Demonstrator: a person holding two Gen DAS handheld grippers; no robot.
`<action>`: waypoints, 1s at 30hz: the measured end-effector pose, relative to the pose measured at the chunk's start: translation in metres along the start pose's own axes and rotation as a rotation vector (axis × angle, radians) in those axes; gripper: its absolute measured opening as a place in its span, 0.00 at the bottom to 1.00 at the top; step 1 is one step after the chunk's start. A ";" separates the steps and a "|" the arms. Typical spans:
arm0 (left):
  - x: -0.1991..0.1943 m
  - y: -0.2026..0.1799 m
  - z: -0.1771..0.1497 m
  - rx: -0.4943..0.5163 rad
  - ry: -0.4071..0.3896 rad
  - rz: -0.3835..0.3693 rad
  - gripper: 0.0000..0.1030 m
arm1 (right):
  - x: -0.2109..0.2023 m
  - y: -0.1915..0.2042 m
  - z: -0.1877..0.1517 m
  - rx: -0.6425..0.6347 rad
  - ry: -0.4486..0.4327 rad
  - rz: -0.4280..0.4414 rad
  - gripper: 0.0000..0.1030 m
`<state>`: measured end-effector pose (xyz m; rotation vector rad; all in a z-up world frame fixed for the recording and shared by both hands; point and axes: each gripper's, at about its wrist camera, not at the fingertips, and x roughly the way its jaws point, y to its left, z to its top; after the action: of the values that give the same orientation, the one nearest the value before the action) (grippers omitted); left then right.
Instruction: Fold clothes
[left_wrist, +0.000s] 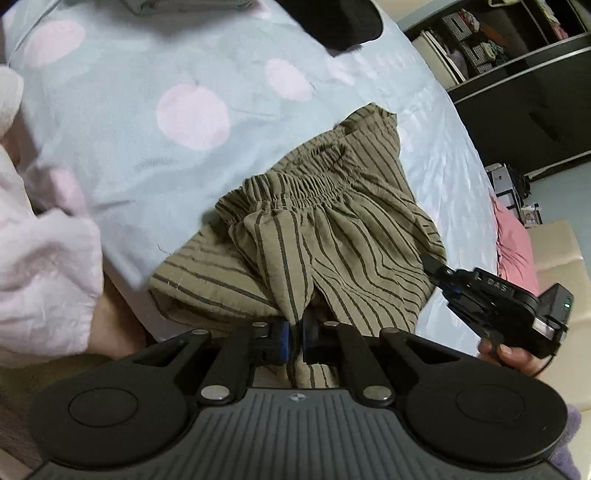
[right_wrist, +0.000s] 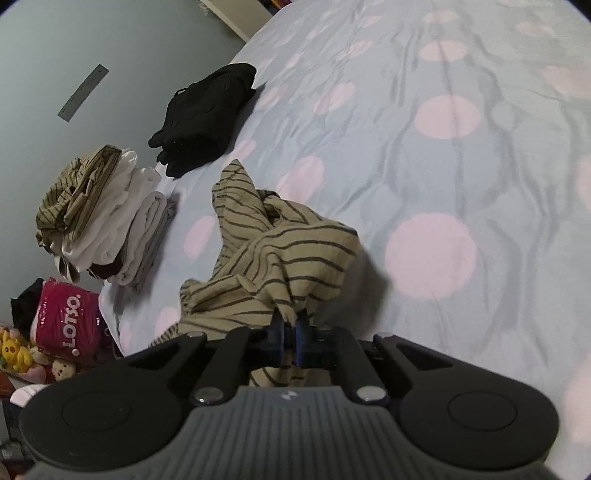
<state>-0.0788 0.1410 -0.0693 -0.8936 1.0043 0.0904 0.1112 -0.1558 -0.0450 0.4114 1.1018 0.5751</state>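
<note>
Left gripper: your fingers pinch the striped shorts.
Right gripper: your fingers pinch the shorts' cloth too.

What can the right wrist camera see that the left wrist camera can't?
Only the right wrist view shows the stack of folded clothes at the bed's edge, the pink Lotso bag and the plush toys below it.

Only the left wrist view shows the dark shelves and the shorts' elastic waistband.

Both show the striped shorts, the polka-dot sheet, the black garment, and the left gripper and right gripper each pinching the striped fabric.
</note>
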 end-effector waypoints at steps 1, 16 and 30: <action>-0.003 -0.001 0.001 0.009 0.005 -0.001 0.04 | -0.006 0.001 -0.006 0.000 0.004 -0.012 0.06; -0.003 0.007 -0.027 0.089 0.157 0.045 0.04 | -0.041 0.010 -0.059 -0.379 0.109 -0.182 0.44; 0.005 -0.005 -0.024 0.026 0.211 0.164 0.05 | 0.025 0.052 0.012 -0.751 0.360 -0.110 0.82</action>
<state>-0.0906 0.1196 -0.0755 -0.8070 1.2731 0.1233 0.1187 -0.0993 -0.0278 -0.4176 1.1479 0.9334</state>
